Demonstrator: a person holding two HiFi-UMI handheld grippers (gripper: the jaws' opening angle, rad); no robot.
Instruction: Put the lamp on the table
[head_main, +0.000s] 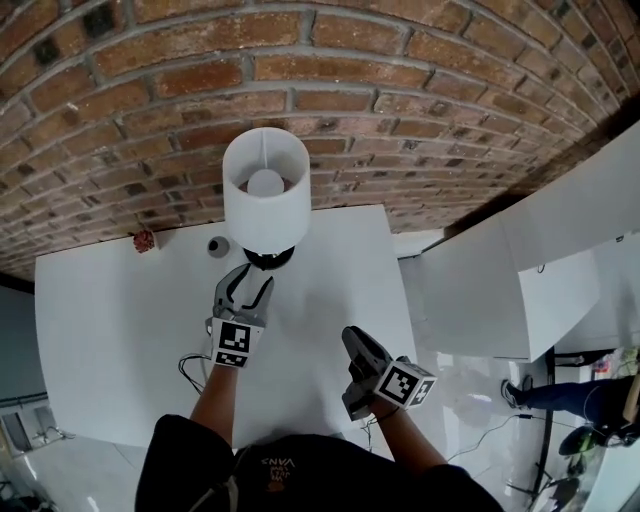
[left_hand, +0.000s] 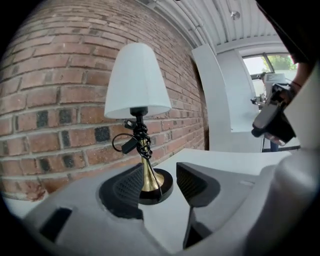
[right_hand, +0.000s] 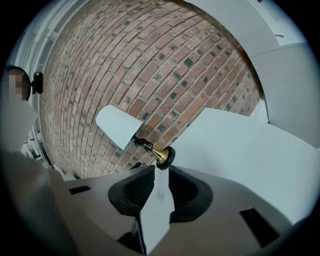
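The lamp (head_main: 265, 195), with a white shade, a brass stem wrapped in black cord and a round black base, stands upright on the white table (head_main: 120, 330) close to the brick wall. My left gripper (head_main: 250, 282) is open just in front of the base, which shows beyond the gap between its pads without touching them. In the left gripper view the lamp (left_hand: 137, 82) rises right ahead of the left gripper (left_hand: 160, 191). My right gripper (head_main: 355, 345) hovers nearer the table's front right, its pads apart with nothing between them. In the right gripper view the lamp (right_hand: 120, 131) stands well beyond the right gripper (right_hand: 160, 187).
A small red object (head_main: 144, 240) and a small grey round thing (head_main: 218, 246) lie at the table's back, left of the lamp. A thin cable (head_main: 190, 370) loops near the front edge. White panels (head_main: 480, 290) stand to the right. A person's legs (head_main: 560, 395) show far right.
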